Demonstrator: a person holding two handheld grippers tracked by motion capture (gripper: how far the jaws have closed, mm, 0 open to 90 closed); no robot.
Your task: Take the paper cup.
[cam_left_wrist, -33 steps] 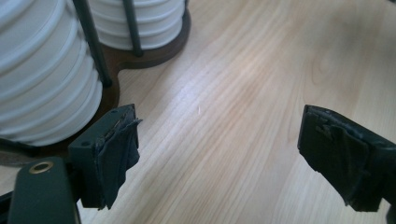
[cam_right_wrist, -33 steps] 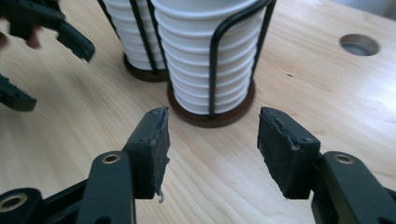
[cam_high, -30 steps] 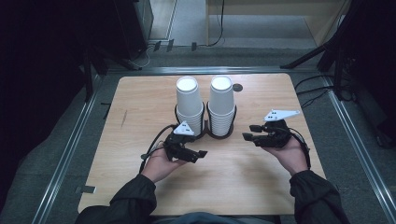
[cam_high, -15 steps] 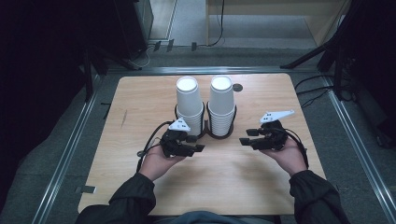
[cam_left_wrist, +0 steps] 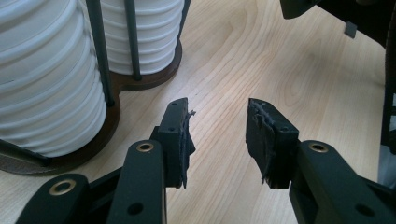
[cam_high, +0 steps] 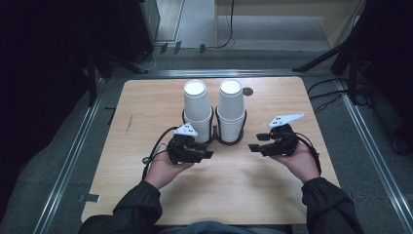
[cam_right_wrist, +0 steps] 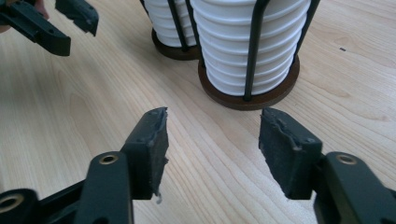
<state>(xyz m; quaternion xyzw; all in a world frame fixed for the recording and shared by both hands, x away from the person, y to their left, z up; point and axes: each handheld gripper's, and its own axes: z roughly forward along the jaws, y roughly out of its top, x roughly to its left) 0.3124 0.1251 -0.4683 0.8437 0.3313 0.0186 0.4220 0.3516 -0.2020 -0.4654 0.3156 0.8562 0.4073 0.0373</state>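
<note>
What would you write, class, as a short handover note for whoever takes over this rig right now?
Left claw: open, holding nothing, low over the table just in front of the left cup stack.
Right claw: open, holding nothing, beside the right cup stack.
Both stacks stand in the dark wire holder mid-table.
Done: no cup has been taken out.
Left: probably close a claw on a stack and lift cups.

Wooden table [cam_high: 146, 195], cup holder [cam_high: 229, 141] on top

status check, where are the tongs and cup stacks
Left tongs open, empty, beside holder. Right tongs open, empty. Cup stacks untouched. Nothing between.
</note>
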